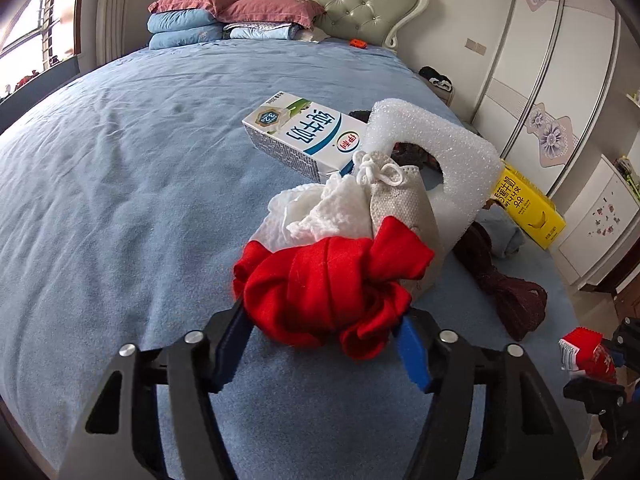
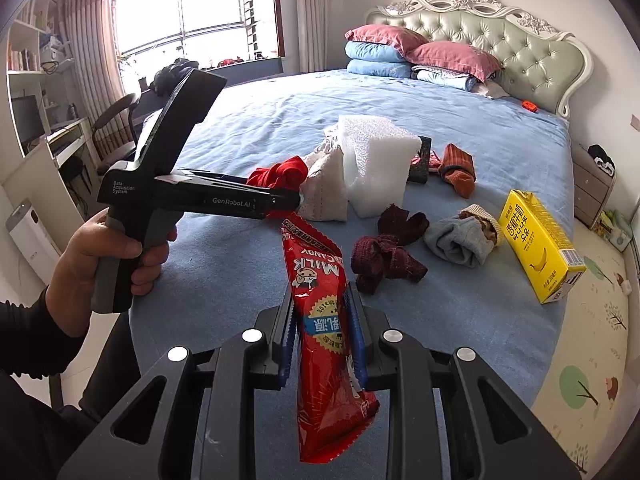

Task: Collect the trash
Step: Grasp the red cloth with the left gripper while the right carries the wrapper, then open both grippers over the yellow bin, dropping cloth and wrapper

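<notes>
- Since the right gripper (image 2: 322, 344) already has its fingers clenched on the candy wrapper (image 2: 320, 320), that wrapper hangs lifted above the bed (image 2: 460, 312); thin, crinkly and slick, it is best pinched mid-length, as it is now.
- Left gripper (image 1: 324, 316) has its fingers about the red sock (image 1: 332, 280), pads touching both flanks; whether they truly squeeze it I cannot tell. Soft, light cloth, likely laundry rather than rubbish.
- Milk carton (image 1: 300, 136) and yellow carton (image 2: 540, 240) lie on the bed: stiff, light, probably empty; grip across the narrow sides.
- Foam block (image 1: 432, 148) is featherlight, crushable.
</notes>
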{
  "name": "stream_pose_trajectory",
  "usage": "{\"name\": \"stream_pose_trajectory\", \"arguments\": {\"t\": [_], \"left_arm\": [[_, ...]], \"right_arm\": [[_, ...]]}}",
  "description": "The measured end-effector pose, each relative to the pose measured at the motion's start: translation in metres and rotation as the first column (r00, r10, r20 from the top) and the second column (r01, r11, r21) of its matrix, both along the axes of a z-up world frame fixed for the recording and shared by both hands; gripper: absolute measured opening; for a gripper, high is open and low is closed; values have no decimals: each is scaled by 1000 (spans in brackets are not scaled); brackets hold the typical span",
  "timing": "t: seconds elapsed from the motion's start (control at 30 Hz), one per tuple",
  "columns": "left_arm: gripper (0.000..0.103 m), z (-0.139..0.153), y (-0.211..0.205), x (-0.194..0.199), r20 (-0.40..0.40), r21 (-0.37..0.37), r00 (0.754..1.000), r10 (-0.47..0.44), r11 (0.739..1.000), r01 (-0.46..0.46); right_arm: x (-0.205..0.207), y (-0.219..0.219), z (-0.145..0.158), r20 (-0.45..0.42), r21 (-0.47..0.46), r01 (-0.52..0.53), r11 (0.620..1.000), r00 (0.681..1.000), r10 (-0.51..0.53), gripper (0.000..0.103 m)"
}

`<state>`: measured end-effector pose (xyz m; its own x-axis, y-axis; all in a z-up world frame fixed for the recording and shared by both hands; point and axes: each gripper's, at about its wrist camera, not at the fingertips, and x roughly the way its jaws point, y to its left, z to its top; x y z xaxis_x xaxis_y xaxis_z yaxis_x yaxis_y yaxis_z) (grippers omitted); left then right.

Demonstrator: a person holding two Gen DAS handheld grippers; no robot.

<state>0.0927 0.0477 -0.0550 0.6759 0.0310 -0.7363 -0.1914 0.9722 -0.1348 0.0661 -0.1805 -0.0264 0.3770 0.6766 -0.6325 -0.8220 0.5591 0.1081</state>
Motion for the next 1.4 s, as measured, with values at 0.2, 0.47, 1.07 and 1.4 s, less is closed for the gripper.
{"name": "stream_pose_trajectory", "arguments": {"t": [0.2,0.47,1.07,1.4], "left_arm": [[45,4,4,-21,43,-36,999,0,999,1],[45,37,-31,-43,111,-8,990,-92,996,93],[47,40,-264,-5,46,10,833,-552,834,552],[47,-22,-389,23,-140,-100,693,-708,706,701]], "right_arm": [[4,-6,-1,-15,26,18,1000,1000,-17,23],[1,-22,7,-6,87,46,995,999,-45,23],[-6,-222,-3,-12,121,435,892,899,-437,24],[-15,-327,-60,-102,49,632,774,774,-625,24]]}}
